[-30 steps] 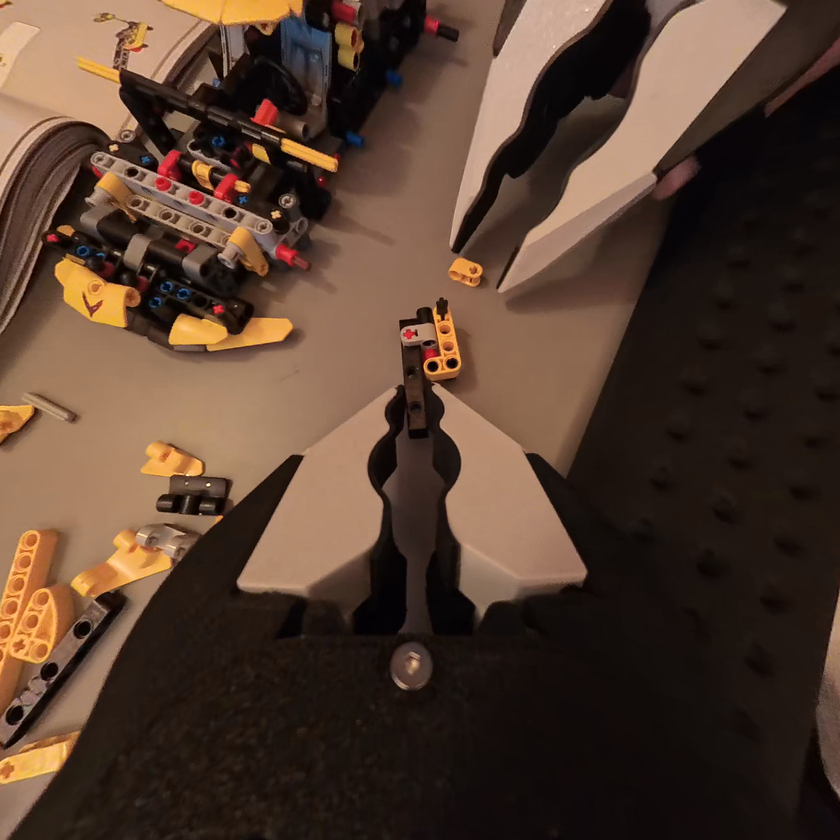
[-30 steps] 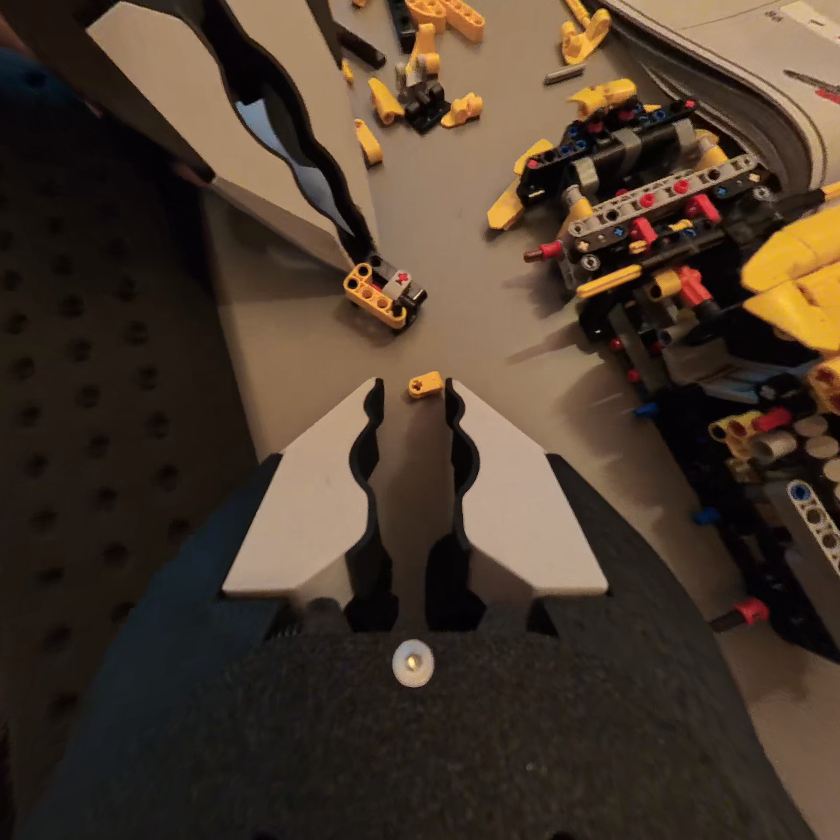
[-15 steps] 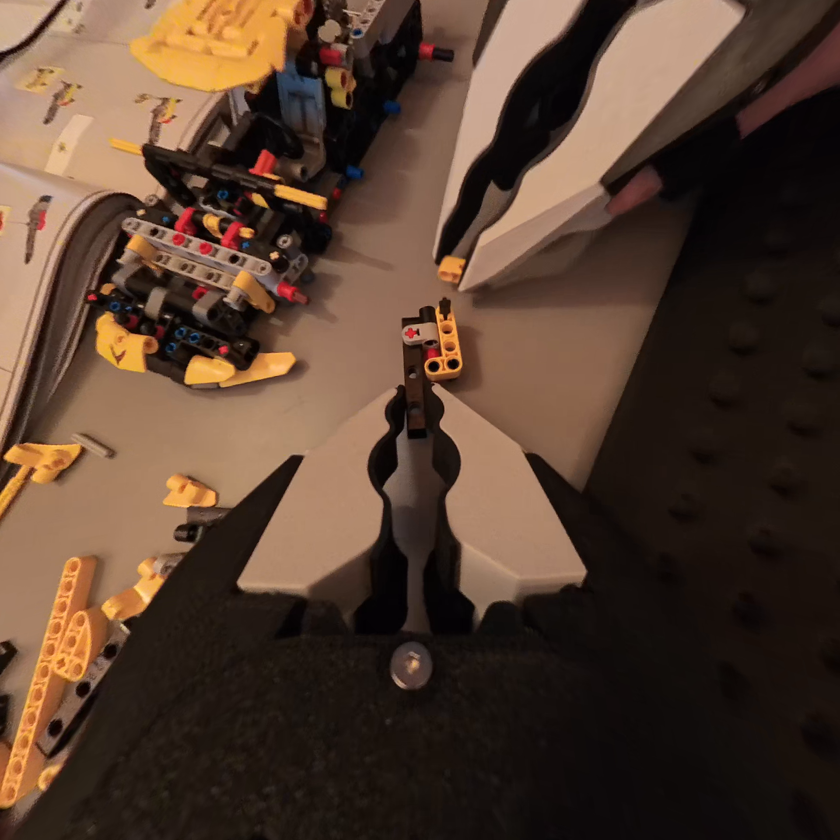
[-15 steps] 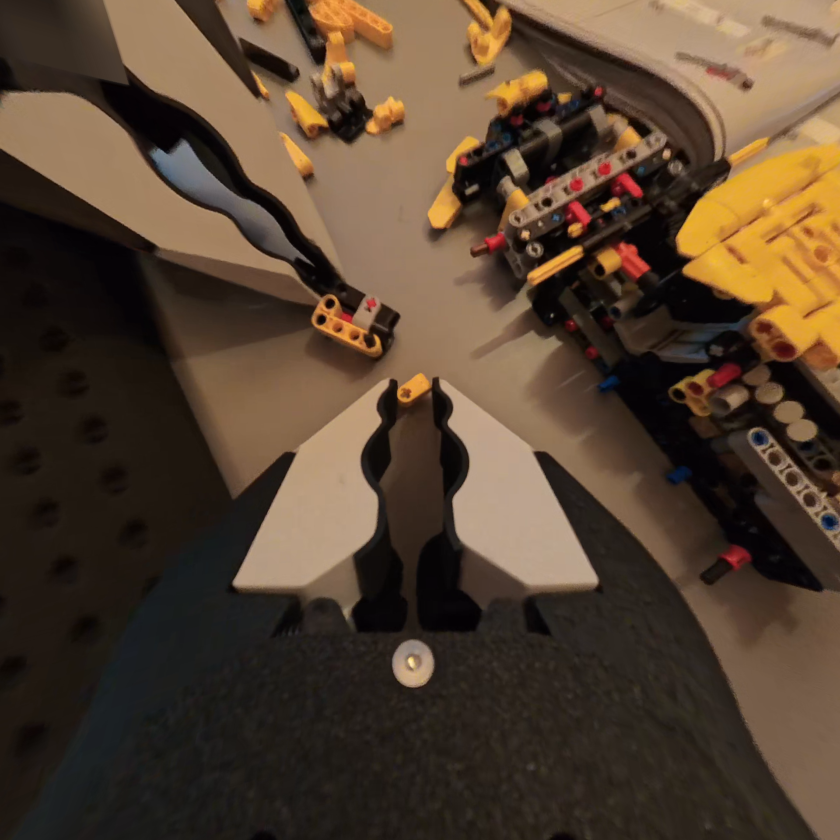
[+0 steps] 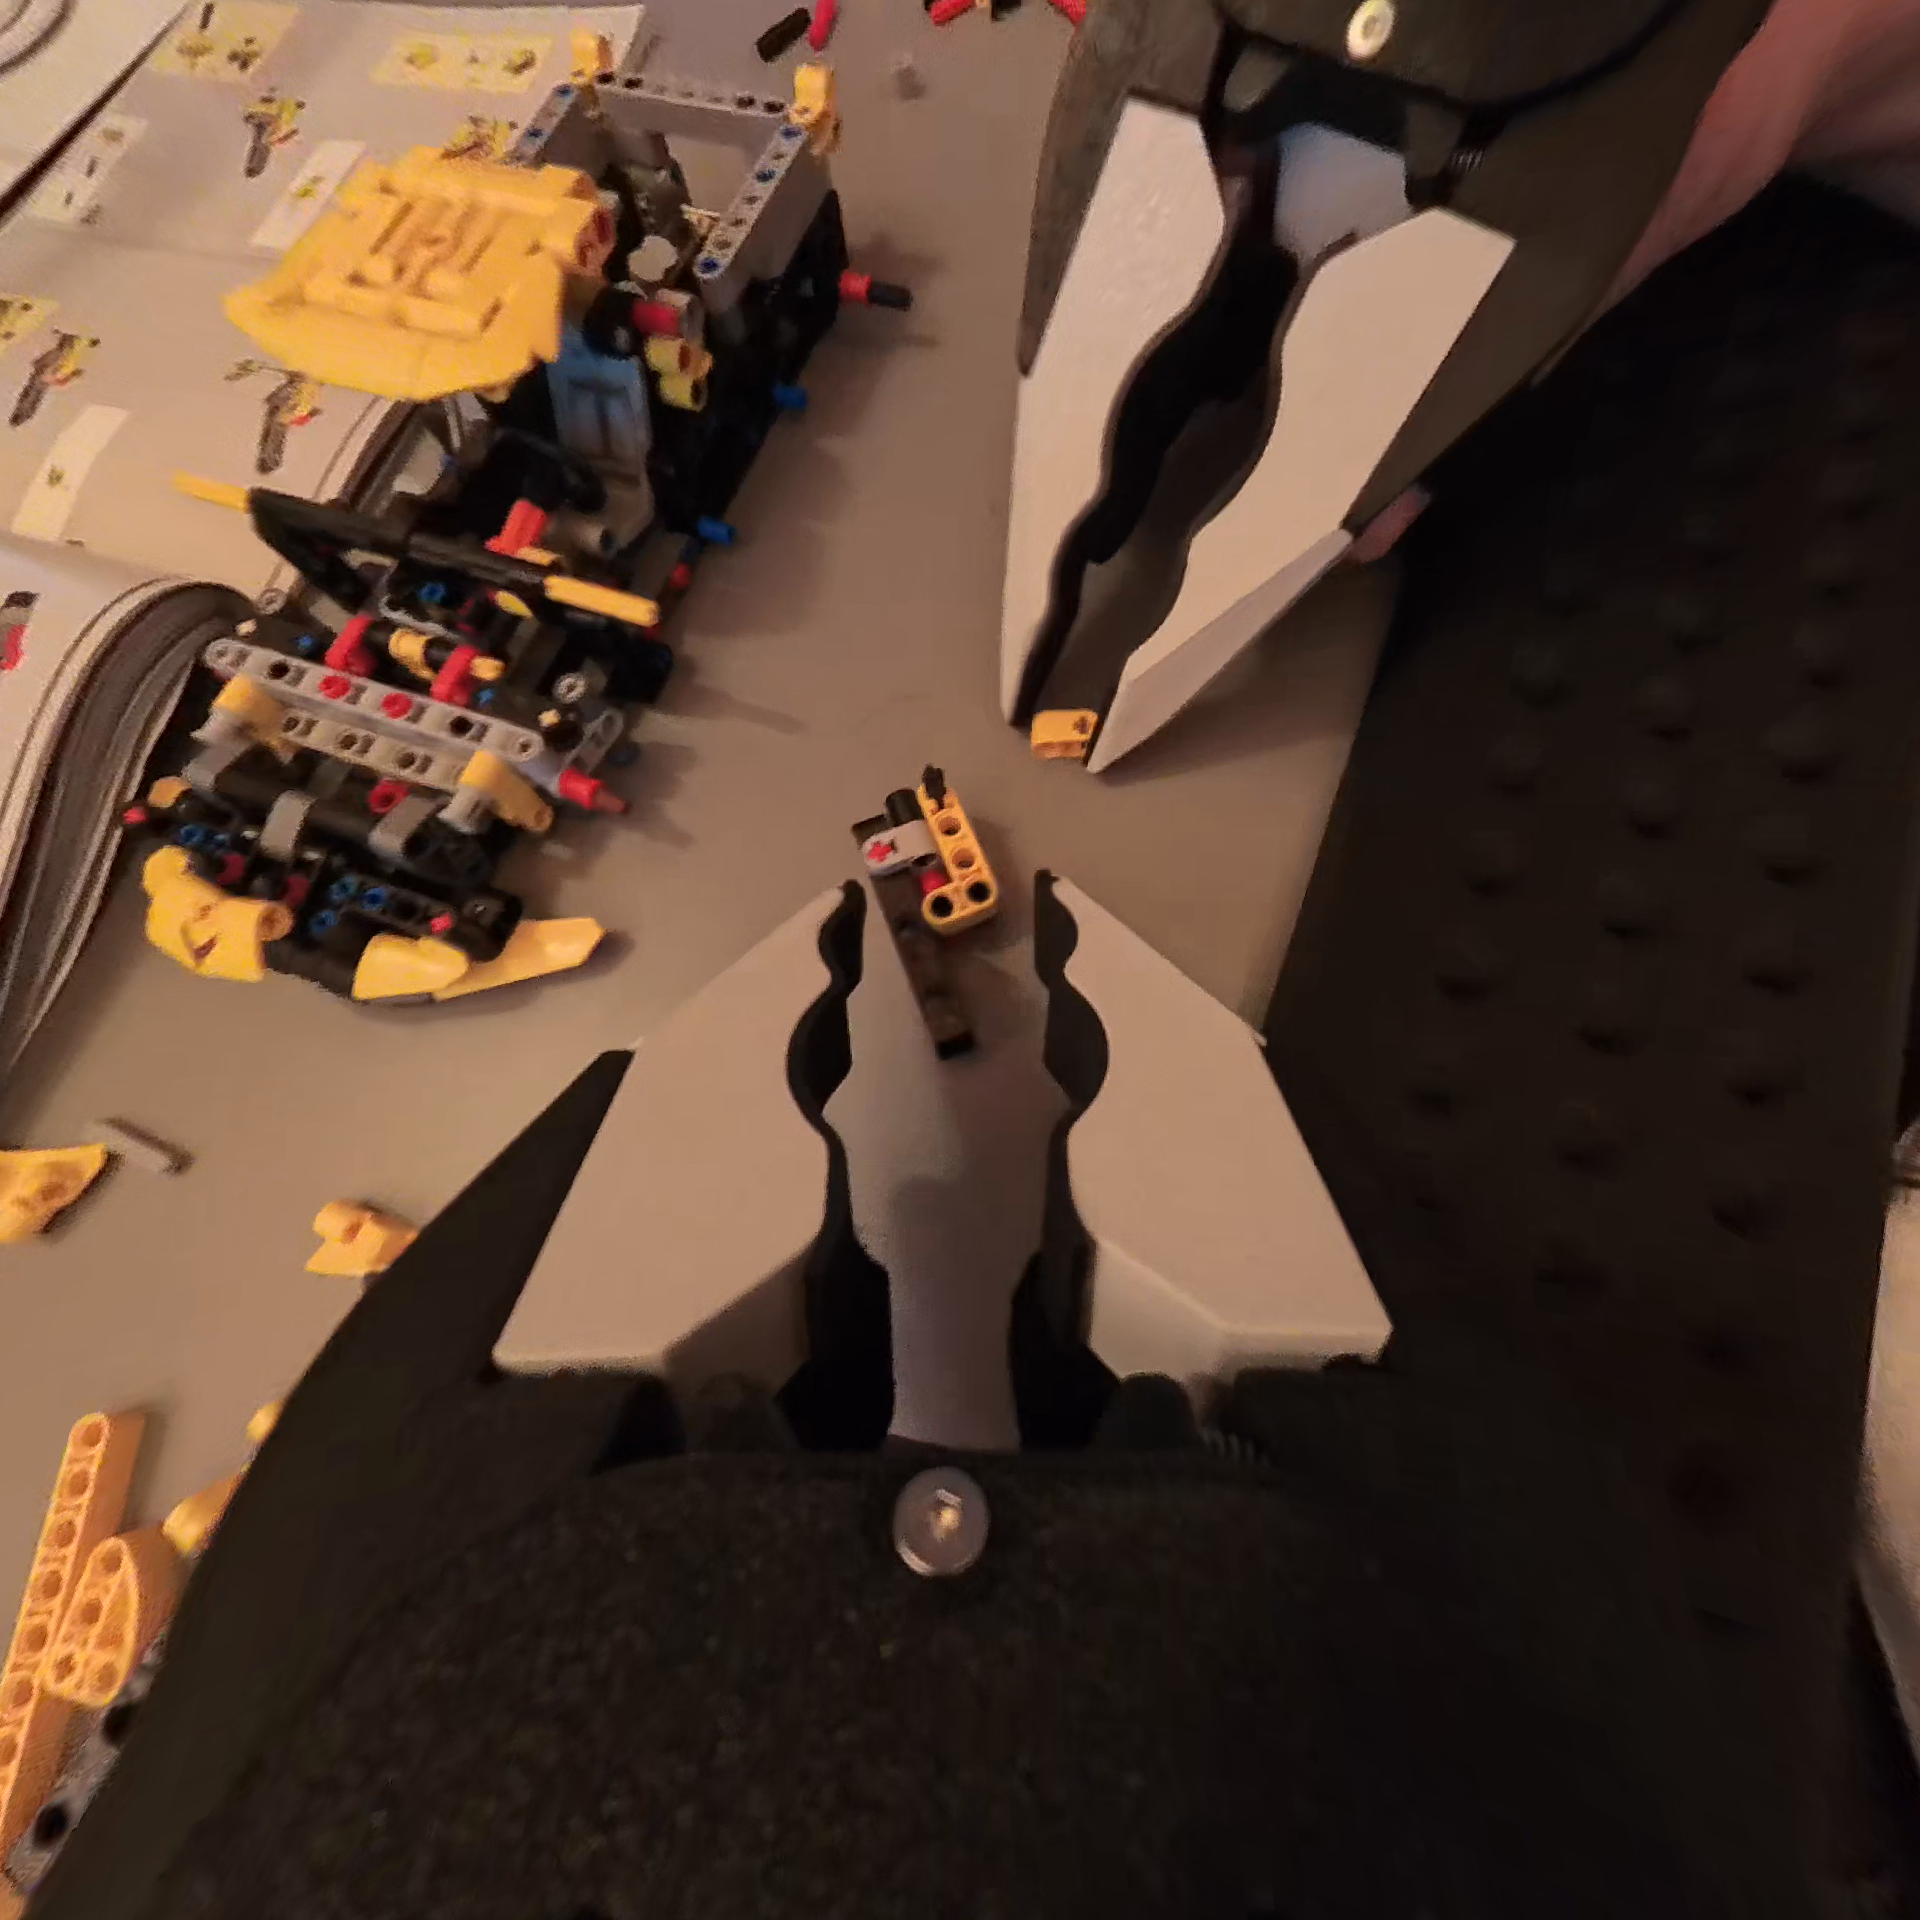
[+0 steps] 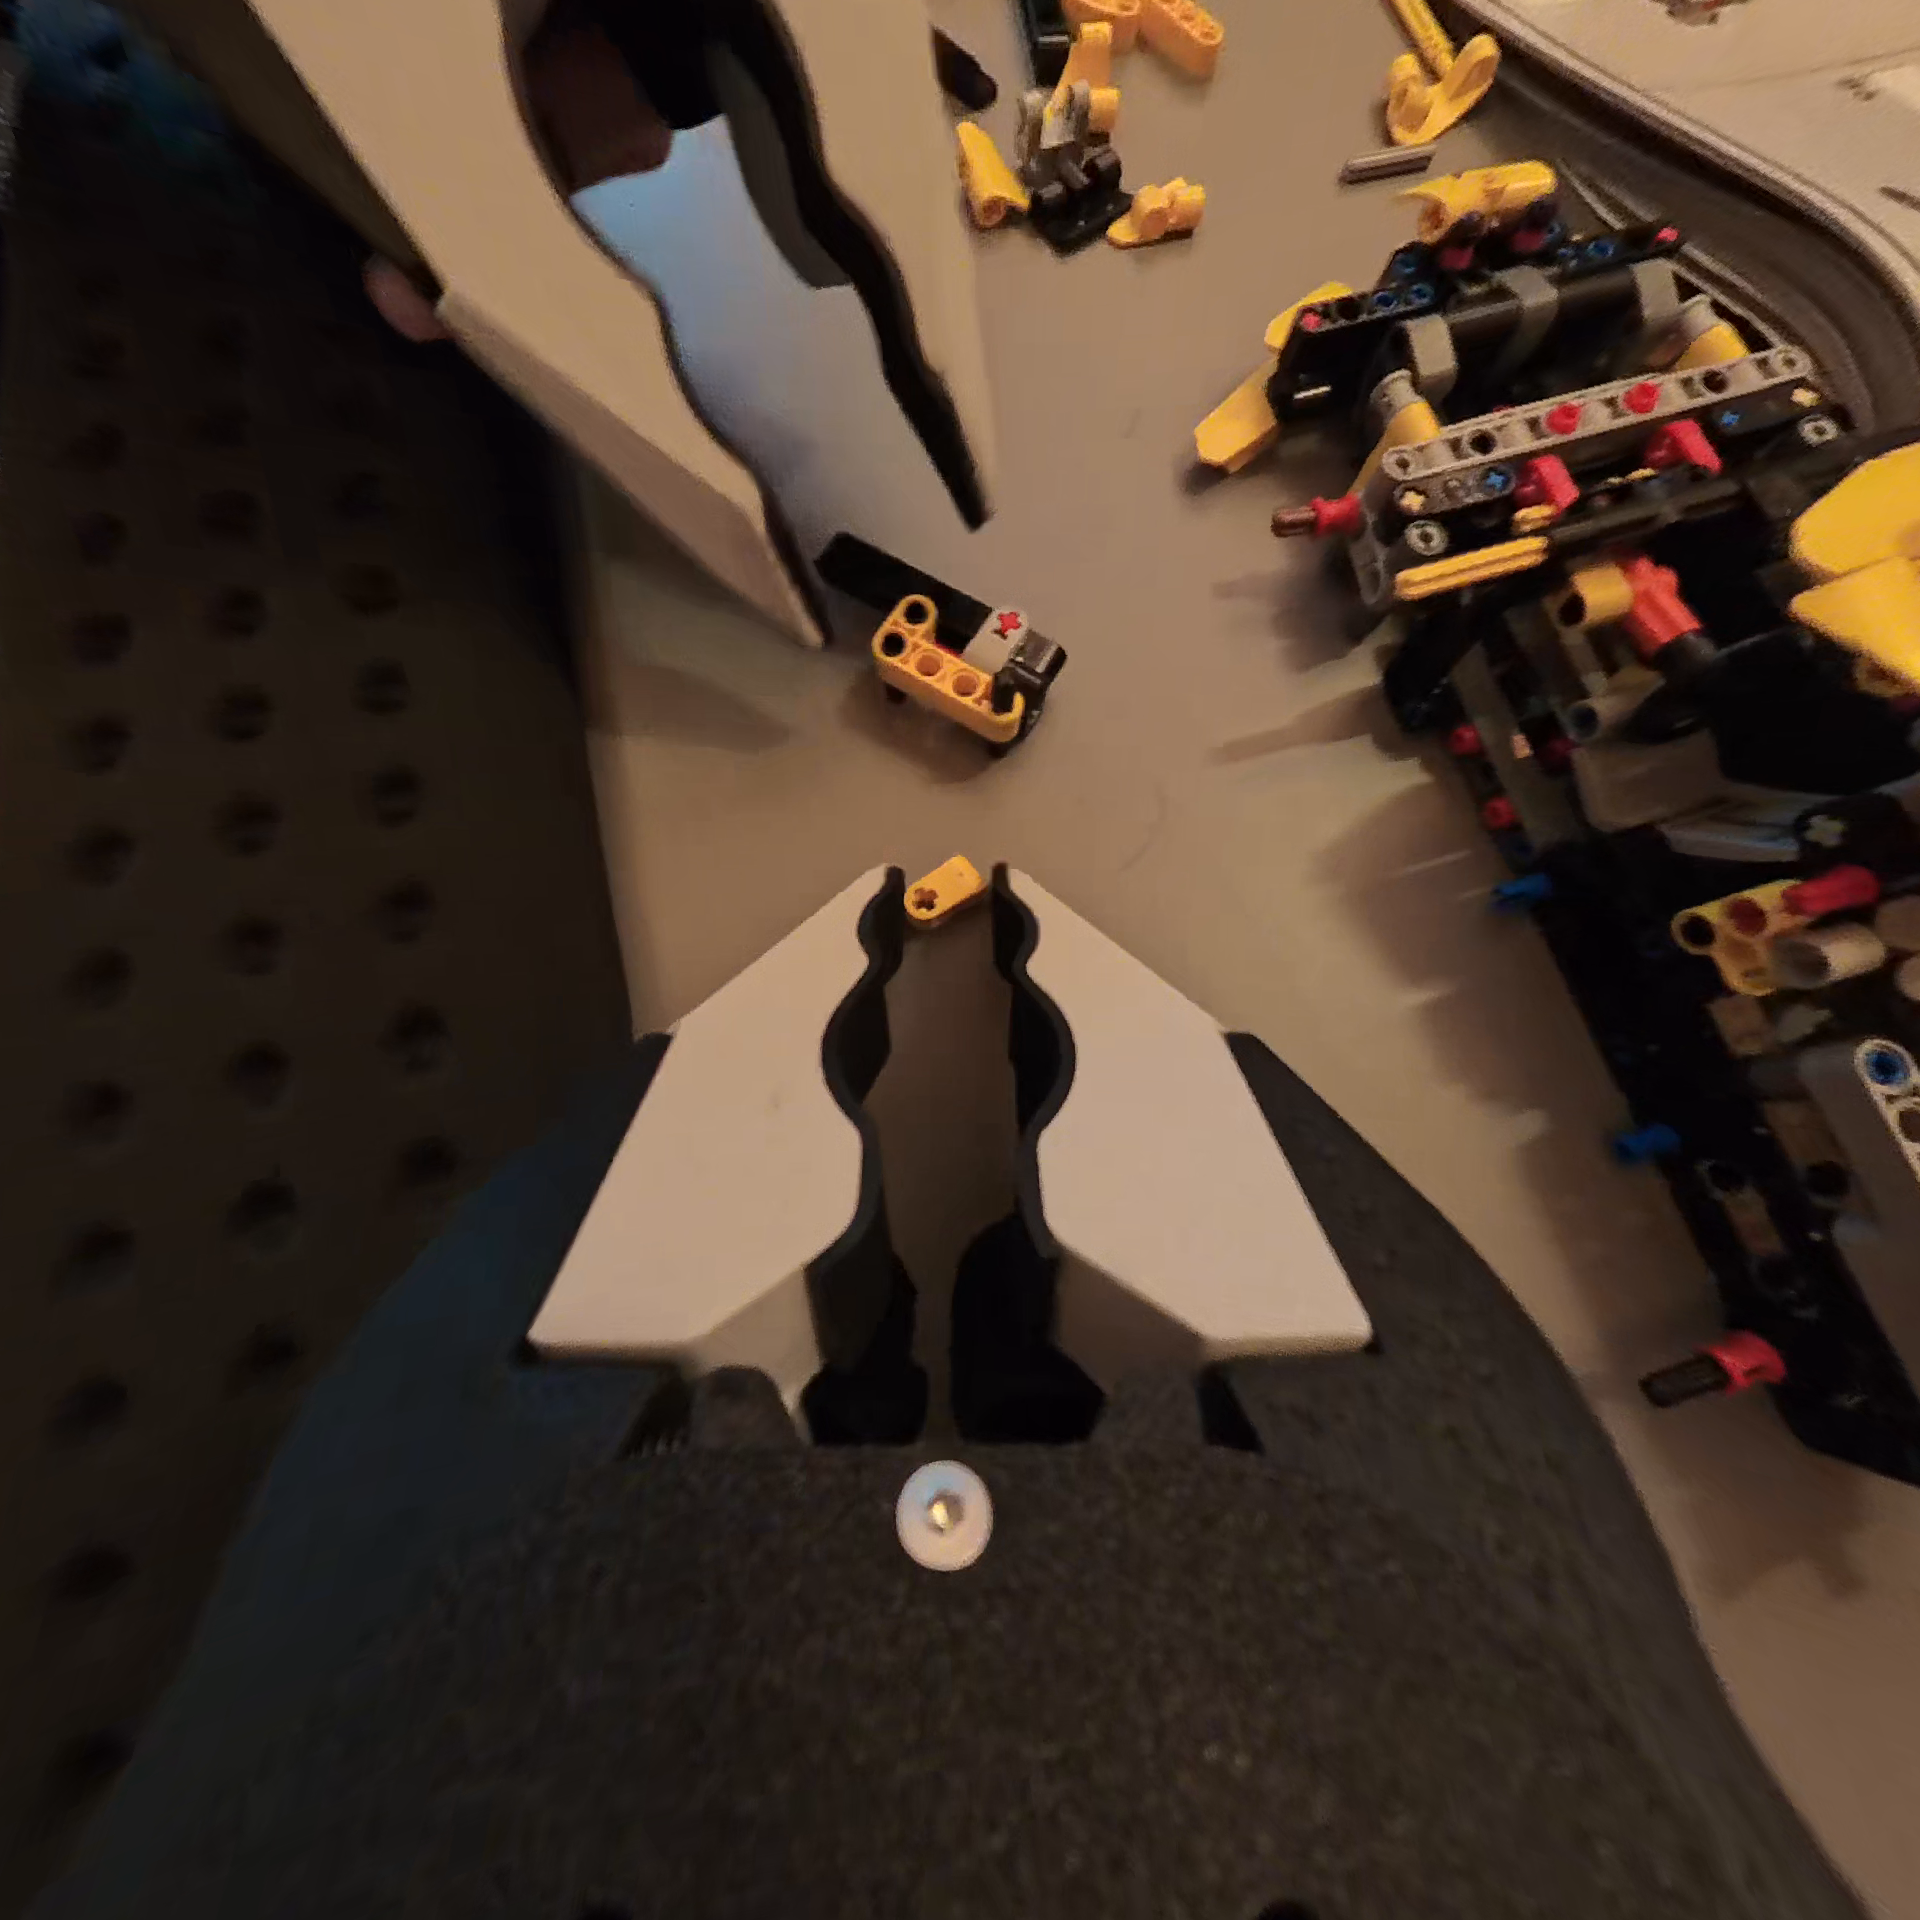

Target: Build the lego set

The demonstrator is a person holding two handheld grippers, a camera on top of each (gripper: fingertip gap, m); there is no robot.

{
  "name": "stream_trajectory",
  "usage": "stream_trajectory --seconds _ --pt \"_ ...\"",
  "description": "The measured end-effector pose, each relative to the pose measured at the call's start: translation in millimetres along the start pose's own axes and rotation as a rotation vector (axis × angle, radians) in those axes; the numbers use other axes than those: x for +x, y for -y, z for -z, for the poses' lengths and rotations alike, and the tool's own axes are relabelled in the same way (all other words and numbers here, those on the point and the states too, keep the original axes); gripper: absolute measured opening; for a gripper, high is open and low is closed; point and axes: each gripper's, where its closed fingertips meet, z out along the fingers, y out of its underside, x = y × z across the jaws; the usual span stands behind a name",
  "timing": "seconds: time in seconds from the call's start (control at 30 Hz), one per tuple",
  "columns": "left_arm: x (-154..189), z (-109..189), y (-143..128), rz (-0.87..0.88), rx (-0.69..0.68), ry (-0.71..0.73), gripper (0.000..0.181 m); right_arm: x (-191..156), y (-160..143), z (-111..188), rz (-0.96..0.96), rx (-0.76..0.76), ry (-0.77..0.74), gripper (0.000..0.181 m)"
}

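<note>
A small sub-assembly [image 5: 961, 862], a black beam with a yellow L-piece and a grey piece, lies on the grey table [image 5: 831, 644]. My left gripper [image 5: 948, 883] is open, with a fingertip on each side of the black beam. My right gripper [image 6: 945, 878] is shut on a small yellow connector [image 6: 943, 891] at its fingertips. In the left wrist view the right gripper [image 5: 1062, 740] holds the connector [image 5: 1062, 730] just beyond the sub-assembly. The right wrist view shows the sub-assembly [image 6: 966, 655] just ahead and the open left gripper [image 6: 894, 577] behind it.
The large yellow and black model [image 5: 447, 623] stands to the left, on an open instruction booklet [image 5: 62, 312]. Loose yellow and black pieces [image 5: 73, 1558] lie at the near left. A dark studded mat [image 5: 1662, 935] borders the table on the right. The grippers' ends are close to 5 cm from one another.
My left gripper has opened and let go of the sub-assembly, which now lies on the table. My right gripper has closed on the small yellow connector.
</note>
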Motion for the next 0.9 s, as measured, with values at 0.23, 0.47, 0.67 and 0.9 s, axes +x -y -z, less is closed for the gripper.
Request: stream_trajectory --seconds 0.23,0.47,0.67,0.9 --pt "-10 -20 -2 0.052 -0.087 0.137 0.053 8 -1 4 -0.034 -0.081 -0.171 0.023" --pt "-7 -28 -5 0.107 -0.111 0.080 0.026 4 -3 2 -0.097 -0.110 -0.181 0.024" --pt "-12 -31 0 -0.012 -0.066 0.169 0.025 9 -4 2 -0.111 -0.099 -0.199 0.007" --pt "-18 -22 12 -0.056 0.009 0.246 0.024 22 55 24 -0.248 0.257 -0.324 0.007"
